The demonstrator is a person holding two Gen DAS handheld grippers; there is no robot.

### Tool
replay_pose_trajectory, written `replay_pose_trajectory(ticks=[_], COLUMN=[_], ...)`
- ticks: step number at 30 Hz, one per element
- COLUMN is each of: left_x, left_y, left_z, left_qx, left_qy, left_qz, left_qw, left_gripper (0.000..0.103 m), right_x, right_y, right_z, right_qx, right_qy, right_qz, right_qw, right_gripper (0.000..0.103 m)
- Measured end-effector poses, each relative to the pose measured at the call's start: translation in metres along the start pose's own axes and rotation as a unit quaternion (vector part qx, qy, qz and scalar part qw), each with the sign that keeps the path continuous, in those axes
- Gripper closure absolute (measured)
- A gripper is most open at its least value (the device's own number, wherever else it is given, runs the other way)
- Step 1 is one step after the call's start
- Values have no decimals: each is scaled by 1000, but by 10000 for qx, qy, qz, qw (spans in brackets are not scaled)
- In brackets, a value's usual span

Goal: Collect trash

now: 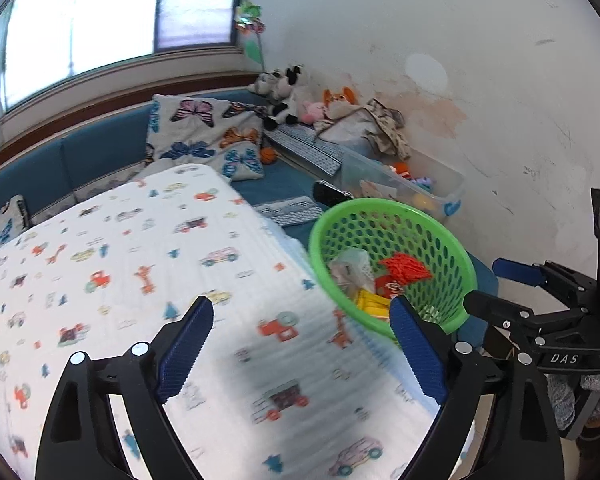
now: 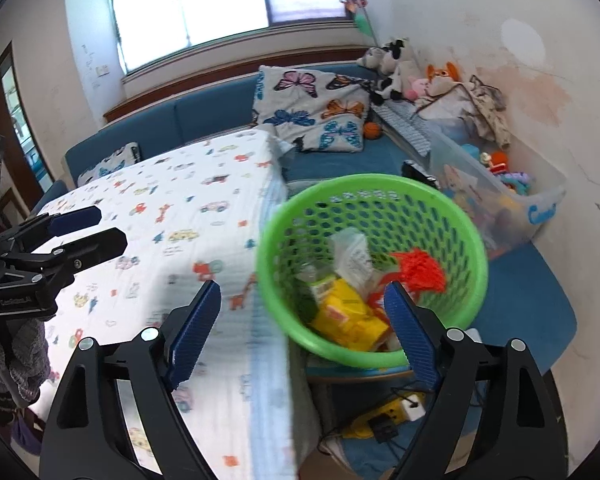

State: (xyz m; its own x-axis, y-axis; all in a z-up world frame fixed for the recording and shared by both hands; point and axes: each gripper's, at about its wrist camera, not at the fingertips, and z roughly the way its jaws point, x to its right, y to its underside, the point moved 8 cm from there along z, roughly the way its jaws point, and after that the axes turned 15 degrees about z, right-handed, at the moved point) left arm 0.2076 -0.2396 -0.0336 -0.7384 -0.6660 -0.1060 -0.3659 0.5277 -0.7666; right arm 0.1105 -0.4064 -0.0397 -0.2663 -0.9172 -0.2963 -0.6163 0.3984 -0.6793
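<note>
A green perforated basket (image 1: pixel 452 240) stands beside the table on a blue seat; it also shows in the right wrist view (image 2: pixel 452 216). It holds trash: a yellow carton (image 2: pixel 348 316), a red net bag (image 2: pixel 422 270) and a clear wrapper (image 2: pixel 350 256). My left gripper (image 1: pixel 302 344) is open and empty above the printed tablecloth (image 1: pixel 140 264). My right gripper (image 2: pixel 302 330) is open and empty, over the table's edge and the basket's near rim. Each gripper shows in the other's view, the right (image 1: pixel 496 284) and the left (image 2: pixel 88 228).
A clear plastic toy bin (image 2: pixel 512 200) stands behind the basket against the wall. Butterfly cushions (image 2: pixel 316 112) and plush toys (image 2: pixel 396 68) lie on the blue bench. A yellow power strip (image 2: pixel 384 416) with cables lies on the floor under the basket.
</note>
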Motion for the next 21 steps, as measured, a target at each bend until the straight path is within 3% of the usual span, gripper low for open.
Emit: replay_pose_trajectory(ticks=[9,16,21], left_x=[-45,-83,-101], left_y=[38,68,88], left_z=[-37,-66,-86], left_qx=[-5,-63,-67], left_qy=[-538,-1121,-1298], left_qz=[-358,-670,-931], left_qw=[9979,9914,9871], left_gripper=[9,7,7], right_x=[-45,-75,-95], right_y=[14,23,25], right_z=[3,4,-1], right_qx=[-20,-92,-7], right_qy=[-70,-240,-259], right_qz=[-269,-306,-420], right_qw=[9996,9992,9988], right_gripper=[14,11,9])
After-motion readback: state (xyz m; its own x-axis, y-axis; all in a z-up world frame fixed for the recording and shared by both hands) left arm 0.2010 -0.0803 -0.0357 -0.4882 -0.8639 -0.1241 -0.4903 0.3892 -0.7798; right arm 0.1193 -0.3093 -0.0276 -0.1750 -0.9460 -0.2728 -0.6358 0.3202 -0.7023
